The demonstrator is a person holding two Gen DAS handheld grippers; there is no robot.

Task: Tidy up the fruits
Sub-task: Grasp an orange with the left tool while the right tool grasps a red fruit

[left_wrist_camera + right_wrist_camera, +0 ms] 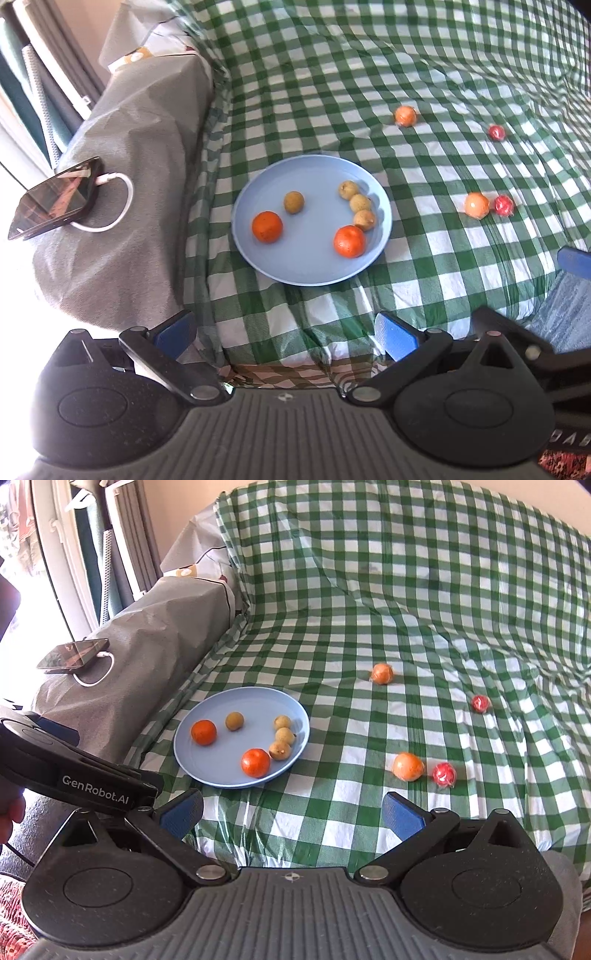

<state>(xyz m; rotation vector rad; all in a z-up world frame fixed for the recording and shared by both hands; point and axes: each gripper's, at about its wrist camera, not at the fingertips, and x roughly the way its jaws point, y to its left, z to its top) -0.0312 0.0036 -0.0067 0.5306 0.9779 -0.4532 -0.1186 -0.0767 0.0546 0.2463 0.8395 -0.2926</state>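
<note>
A phone (pixel 55 197) with a white cable (pixel 118 206) lies on the gray cover (pixel 140 184) at the left. Next comes the blue plate (pixel 295 266) on the green checked cloth (pixel 332 74). On it sit two oranges (pixel 267 226) and four small brownish fruits (pixel 294 202). To its right, on bare cloth, lie two pale orange fruits (pixel 477 206) and two small red ones (pixel 504 205), well apart from the plate. The plate sits near the cloth's front edge. The left gripper (pixel 284 334) and right gripper (pixel 291 812) both have fingers spread wide, holding nothing.
</note>
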